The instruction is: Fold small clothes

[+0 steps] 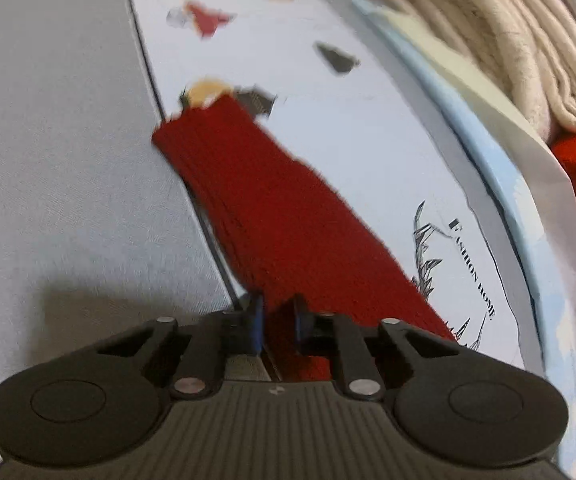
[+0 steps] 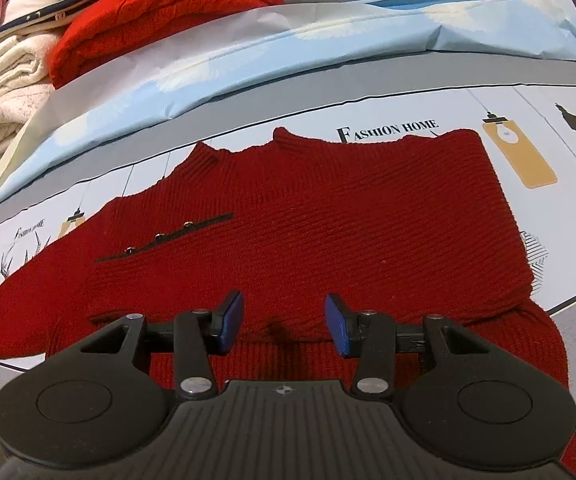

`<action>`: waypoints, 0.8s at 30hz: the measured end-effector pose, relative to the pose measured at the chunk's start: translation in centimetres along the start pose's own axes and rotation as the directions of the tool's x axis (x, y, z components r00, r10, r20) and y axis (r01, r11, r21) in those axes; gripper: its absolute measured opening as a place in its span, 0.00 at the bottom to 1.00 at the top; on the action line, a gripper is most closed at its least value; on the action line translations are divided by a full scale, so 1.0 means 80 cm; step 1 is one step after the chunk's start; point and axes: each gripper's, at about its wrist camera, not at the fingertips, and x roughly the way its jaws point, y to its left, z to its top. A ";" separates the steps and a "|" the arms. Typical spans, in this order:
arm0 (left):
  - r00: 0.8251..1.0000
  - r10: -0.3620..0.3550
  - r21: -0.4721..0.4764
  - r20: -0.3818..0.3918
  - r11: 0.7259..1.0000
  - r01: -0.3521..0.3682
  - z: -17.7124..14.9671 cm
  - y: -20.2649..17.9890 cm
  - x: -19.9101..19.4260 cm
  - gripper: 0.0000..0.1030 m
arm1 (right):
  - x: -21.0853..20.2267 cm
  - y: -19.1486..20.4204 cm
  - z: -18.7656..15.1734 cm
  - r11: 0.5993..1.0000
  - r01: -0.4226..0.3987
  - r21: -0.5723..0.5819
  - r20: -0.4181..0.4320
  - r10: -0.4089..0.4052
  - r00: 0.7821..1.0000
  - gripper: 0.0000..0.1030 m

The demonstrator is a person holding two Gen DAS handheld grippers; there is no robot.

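Note:
A dark red knit sweater lies flat on a printed white mat, its collar toward the far side and a dark button strip on its left part. My right gripper is open, low over the sweater's near hem. In the left wrist view, my left gripper is shut on the end of a long red strip of the sweater, likely a sleeve, which stretches away over the mat.
A light blue folded sheet lies beyond the mat. A stack of folded clothes, with a bright red knit and cream fabric, stands at the back left. Grey surface lies left of the mat.

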 end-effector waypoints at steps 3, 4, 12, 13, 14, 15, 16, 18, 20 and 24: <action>0.989 -0.015 0.171 0.147 0.985 -0.011 -0.014 -0.048 -0.040 0.11 | 0.002 0.000 -0.001 1.000 0.001 0.001 -0.004 -0.001 1.000 0.46; 0.980 -0.045 0.236 0.194 0.972 -0.002 -0.022 -0.069 -0.057 0.11 | 0.002 -0.001 -0.001 1.000 0.003 0.003 -0.004 -0.003 1.000 0.46; 0.780 -0.622 0.780 -0.064 0.456 0.428 -0.246 -0.233 -0.203 0.12 | -0.006 -0.014 0.002 0.999 0.028 0.035 0.025 -0.029 0.999 0.43; 0.751 -0.629 0.780 -0.202 0.360 0.511 -0.276 -0.244 -0.206 0.14 | -0.007 -0.017 0.003 0.998 0.032 0.048 0.029 -0.033 0.999 0.42; 0.725 -0.611 0.767 -0.317 0.284 0.575 -0.299 -0.251 -0.205 0.18 | -0.007 -0.020 0.003 0.997 0.037 0.060 0.031 -0.039 0.999 0.42; 0.708 -0.582 0.757 -0.400 0.225 0.613 -0.319 -0.256 -0.203 0.18 | -0.007 -0.025 0.003 0.996 0.046 0.077 0.032 -0.049 0.998 0.42; 0.707 -0.566 0.763 -0.424 0.197 0.615 -0.332 -0.256 -0.203 0.19 | -0.007 -0.029 0.003 0.994 0.056 0.095 0.032 -0.059 0.998 0.42; 0.713 -0.558 0.762 -0.425 0.206 0.614 -0.328 -0.256 -0.199 0.24 | -0.006 -0.040 0.003 0.987 0.061 0.145 0.025 -0.066 0.998 0.42; 0.749 -0.542 0.732 -0.382 0.317 0.603 -0.295 -0.252 -0.182 0.25 | -0.002 -0.053 0.002 0.977 0.039 0.211 0.007 -0.041 0.999 0.46; 0.876 -0.414 0.670 -0.249 0.579 0.464 -0.230 -0.234 -0.135 0.25 | 0.011 -0.082 -0.004 0.924 -0.018 0.382 -0.027 0.031 0.999 0.48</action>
